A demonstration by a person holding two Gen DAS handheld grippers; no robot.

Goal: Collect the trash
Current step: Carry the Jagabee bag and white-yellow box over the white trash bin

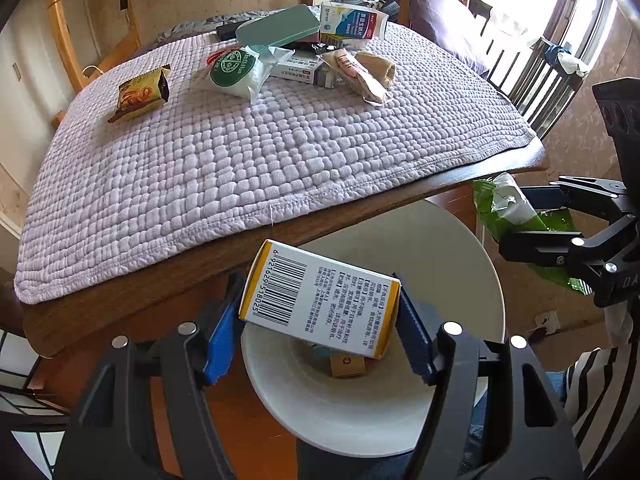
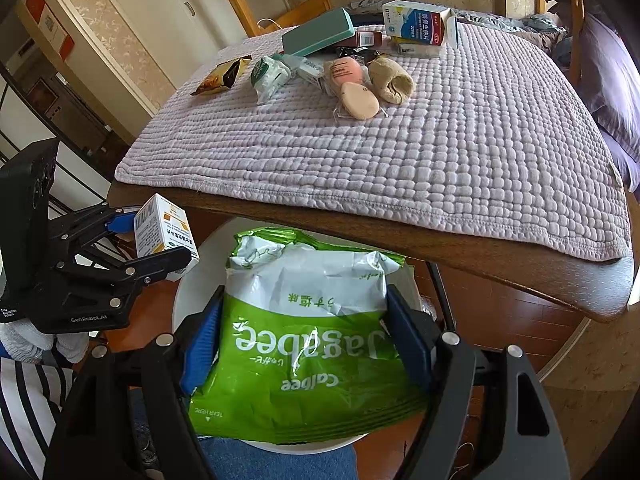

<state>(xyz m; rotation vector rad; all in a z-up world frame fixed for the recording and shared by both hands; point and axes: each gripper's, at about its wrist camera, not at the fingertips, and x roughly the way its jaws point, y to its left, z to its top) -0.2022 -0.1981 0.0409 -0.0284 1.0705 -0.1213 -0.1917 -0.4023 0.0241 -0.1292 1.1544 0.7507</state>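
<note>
White card with yellow ends, the small medicine box [image 1: 320,290] sits clamped between the blue pads of the left claw [image 1: 318,320], hanging tilted just over the open mouth of the white bin [image 1: 360,412] that stands below the desk's edge. Beside it the right claw [image 2: 304,336] grips a crumpled green snack bag [image 2: 304,344] by its sides, also above the bin. A little trash already lies at the bottom. To finish this drop well, I would say each claw should be squarely over the opening before its jaws part, the bag going in lower so it does not catch the rim and slide out onto the floor. Further off, on the quilted mat [image 1: 248,152] covering the wooden desk [image 1: 400,196], more waits: a brown snack wrapper [image 1: 140,94], a green-and-white packet [image 1: 236,72], a blue-and-white box [image 1: 354,24] and a green case [image 1: 276,26] among other clutter.
</note>
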